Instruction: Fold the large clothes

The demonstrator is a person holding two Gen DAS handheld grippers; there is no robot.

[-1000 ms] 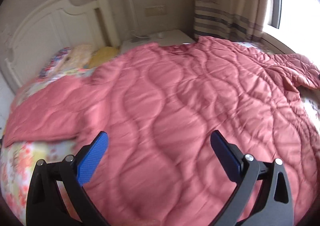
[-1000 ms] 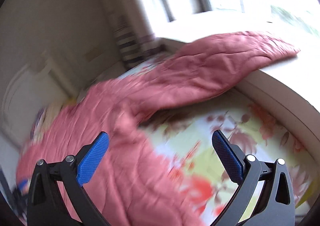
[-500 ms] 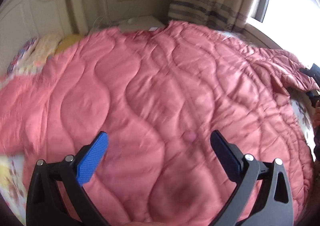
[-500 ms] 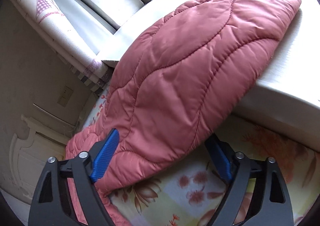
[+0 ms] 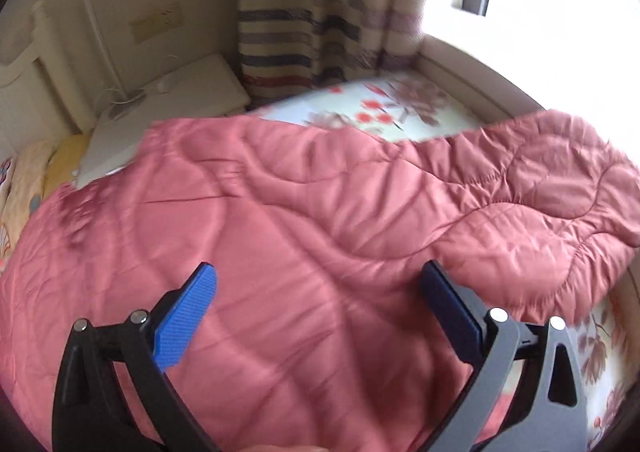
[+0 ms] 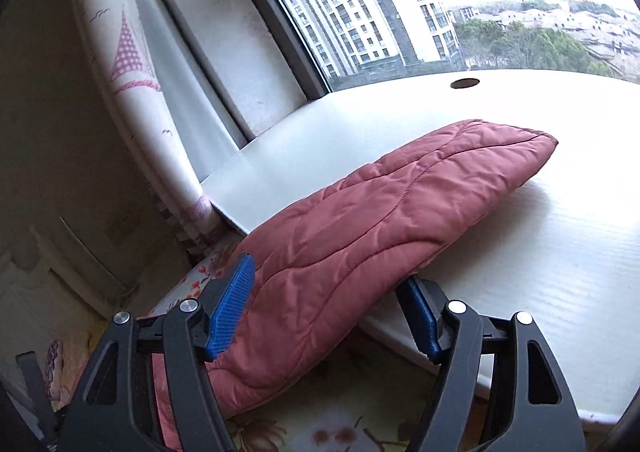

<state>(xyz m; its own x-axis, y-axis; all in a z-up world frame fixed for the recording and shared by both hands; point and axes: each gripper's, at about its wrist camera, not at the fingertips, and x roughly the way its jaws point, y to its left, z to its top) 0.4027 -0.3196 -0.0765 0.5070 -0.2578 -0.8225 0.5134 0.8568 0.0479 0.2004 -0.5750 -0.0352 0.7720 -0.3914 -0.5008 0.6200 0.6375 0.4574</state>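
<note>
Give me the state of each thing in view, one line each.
Quilted pink coat: spread over the bed, unfolded.
Coat sleeve: draped up onto the white ledge, between the right tongs' pads.
Right tongs: have just been closing around the sleeve, grip not confirmed.
Left tongs: open, above the coat, holding nothing.
Curtain: drawn aside.

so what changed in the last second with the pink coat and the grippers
The right gripper swung toward the quilted pink coat's sleeve draped on the white window ledge; its jaws have been closing around it, pads not yet pressing. The left gripper swept across the coat body, open and empty throughout.
</note>
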